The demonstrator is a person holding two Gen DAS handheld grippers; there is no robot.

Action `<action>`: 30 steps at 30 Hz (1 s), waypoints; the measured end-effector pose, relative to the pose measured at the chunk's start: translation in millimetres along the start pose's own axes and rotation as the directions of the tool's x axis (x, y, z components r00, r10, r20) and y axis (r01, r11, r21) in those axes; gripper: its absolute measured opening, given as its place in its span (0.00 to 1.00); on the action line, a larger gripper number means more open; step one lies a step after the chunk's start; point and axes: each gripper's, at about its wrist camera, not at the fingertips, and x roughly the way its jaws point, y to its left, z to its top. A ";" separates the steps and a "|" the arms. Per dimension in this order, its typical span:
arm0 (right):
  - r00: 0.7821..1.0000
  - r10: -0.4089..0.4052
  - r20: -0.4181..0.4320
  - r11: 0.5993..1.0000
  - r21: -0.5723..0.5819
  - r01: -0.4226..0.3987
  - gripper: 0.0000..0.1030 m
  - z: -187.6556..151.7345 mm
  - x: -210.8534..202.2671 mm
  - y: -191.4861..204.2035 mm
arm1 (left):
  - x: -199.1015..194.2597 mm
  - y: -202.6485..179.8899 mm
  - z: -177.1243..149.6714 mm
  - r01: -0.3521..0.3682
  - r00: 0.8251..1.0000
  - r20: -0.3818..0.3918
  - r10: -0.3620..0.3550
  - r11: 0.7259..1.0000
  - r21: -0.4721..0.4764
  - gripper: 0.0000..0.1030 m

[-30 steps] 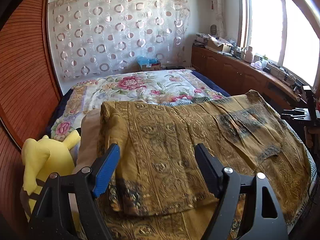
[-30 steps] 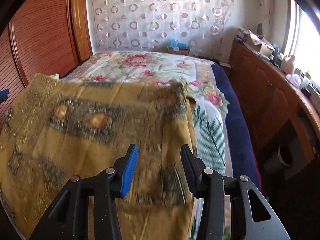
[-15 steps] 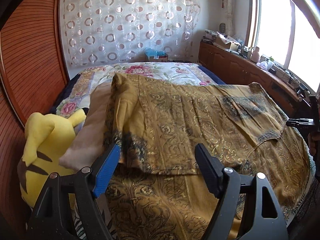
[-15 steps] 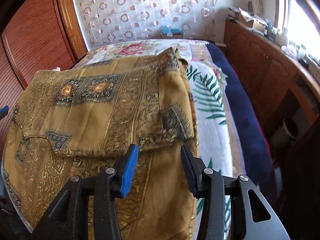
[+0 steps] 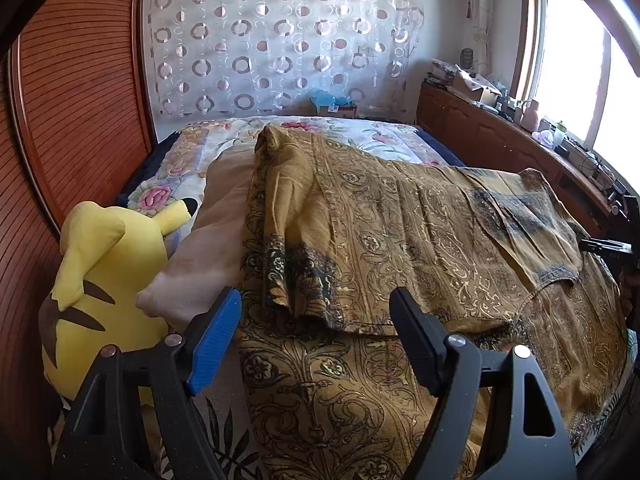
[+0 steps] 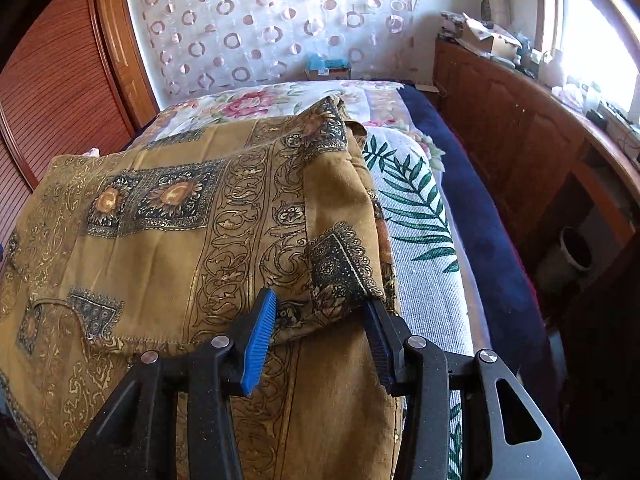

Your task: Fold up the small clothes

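Observation:
A mustard-gold garment with dark ornate print point(image 5: 400, 240) lies on the bed, its far part folded over toward me so a doubled layer ends in a hem across the middle. My left gripper point(image 5: 316, 332) is open and empty, just short of the folded sleeve edge at the garment's left side. My right gripper point(image 6: 320, 328) is open; its jaws stand on either side of the folded right corner of the garment point(image 6: 240, 216), not closed on it. The right gripper's body also shows at the left wrist view's right edge point(image 5: 616, 246).
A yellow plush toy point(image 5: 104, 276) and a beige pillow point(image 5: 212, 248) lie left of the garment. The bed has a floral quilt point(image 5: 224, 140) and a leaf-print sheet point(image 6: 416, 216). A wooden cabinet point(image 6: 520, 132) runs along the right; a slatted wooden wall point(image 5: 80, 100) stands left.
Both grippers have drawn back toward the near edge of the bed. The garment's far part now lies folded over the near part, released from both grippers.

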 end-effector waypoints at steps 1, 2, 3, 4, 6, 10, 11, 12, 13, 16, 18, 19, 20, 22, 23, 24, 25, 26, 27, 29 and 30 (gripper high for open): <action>1.000 -0.003 0.005 1.000 -0.003 0.003 0.45 -2.8 -0.5 1.4 | 0.1 1.0 0.5 -0.001 1.000 0.001 0.001 1.000 -0.003 0.76; 1.000 -0.004 0.008 1.000 0.000 0.004 0.45 -4.6 -0.2 2.7 | 0.1 2.1 1.0 -0.001 1.000 0.002 0.001 1.000 -0.006 0.74; 1.000 -0.002 0.012 1.000 0.004 0.002 0.45 -5.5 -0.1 2.8 | -0.1 3.1 1.7 0.000 1.000 0.003 0.000 1.000 -0.009 0.73; 1.000 -0.003 0.012 1.000 0.003 0.003 0.45 -5.9 0.3 3.0 | 0.4 4.4 2.3 0.003 1.000 0.001 -0.003 1.000 -0.013 0.70; 1.000 -0.004 0.013 1.000 0.003 0.004 0.45 -8.8 0.9 4.6 | 2.0 6.4 3.2 0.009 1.000 -0.005 -0.009 1.000 -0.018 0.62; 1.000 -0.007 0.013 1.000 -0.001 0.007 0.45 -10.8 -0.2 5.9 | 9.1 8.9 4.4 0.018 0.999 -0.026 -0.018 1.000 -0.021 0.46; 1.000 -0.009 0.013 1.000 -0.002 0.009 0.45 -12.2 -1.4 6.5 | 10.6 9.2 4.5 0.008 0.999 -0.032 -0.008 1.000 -0.020 0.46; 1.000 -0.010 0.013 1.000 -0.003 0.010 0.45 -11.9 -1.1 6.5 | 13.2 10.3 4.9 -0.007 0.999 -0.039 0.007 1.000 -0.022 0.46; 1.000 -0.010 0.013 1.000 -0.005 0.011 0.45 -12.1 -1.9 6.2 | 14.5 11.2 5.0 -0.008 0.999 -0.041 0.007 1.000 -0.024 0.46; 1.000 -0.016 0.012 1.000 -0.011 0.016 0.45 -12.8 -2.6 6.5 | 20.1 12.6 5.5 -0.007 0.998 -0.057 0.005 1.000 -0.028 0.37; 1.000 -0.021 0.011 1.000 -0.015 0.021 0.45 -12.6 -2.2 7.8 | 22.0 12.3 6.2 -0.007 0.998 -0.060 0.006 1.000 -0.021 0.34; 1.000 -0.022 0.011 1.000 -0.016 0.022 0.45 -12.0 -2.4 8.2 | 22.7 12.1 6.9 -0.004 0.998 -0.060 0.003 1.000 -0.019 0.32; 1.000 -0.022 0.011 1.000 -0.016 0.022 0.45 -12.0 -2.5 8.6 | 23.4 11.9 7.8 -0.006 0.998 -0.061 0.005 1.000 -0.018 0.32; 1.000 -0.022 0.012 1.000 -0.017 0.022 0.45 -12.0 -2.9 8.8 | 24.6 11.8 9.4 -0.008 0.998 -0.060 0.007 1.000 -0.016 0.32; 1.000 -0.022 0.012 1.000 -0.017 0.023 0.45 -12.0 -2.8 8.7 | 25.6 12.1 10.5 -0.008 0.998 -0.061 0.007 1.000 -0.015 0.32; 1.000 -0.023 0.012 1.000 -0.018 0.023 0.45 -12.0 -2.9 8.6 | 26.7 12.3 11.5 -0.010 0.998 -0.062 0.010 1.000 -0.012 0.32; 1.000 -0.022 0.012 1.000 -0.019 0.023 0.45 -12.0 -3.1 8.1 | 28.0 12.4 12.5 -0.012 0.998 -0.064 0.011 1.000 -0.011 0.32; 1.000 -0.022 0.012 1.000 -0.019 0.022 0.45 -12.0 -3.0 8.1 | 29.5 12.9 13.2 -0.012 0.998 -0.068 0.011 1.000 -0.010 0.29; 1.000 -0.022 0.012 1.000 -0.019 0.023 0.45 -12.2 -2.9 8.4 | 31.2 13.1 13.6 -0.010 0.997 -0.071 0.009 1.000 -0.009 0.26; 1.000 -0.023 0.013 1.000 -0.020 0.023 0.45 -12.2 -2.9 8.1 | 32.2 12.1 13.7 0.021 0.997 -0.074 -0.021 1.000 -0.003 0.04; 1.000 -0.024 0.013 0.999 -0.021 0.024 0.45 -12.3 -2.9 8.4 | 30.9 11.1 13.9 0.025 0.997 -0.068 -0.025 1.000 -0.002 0.04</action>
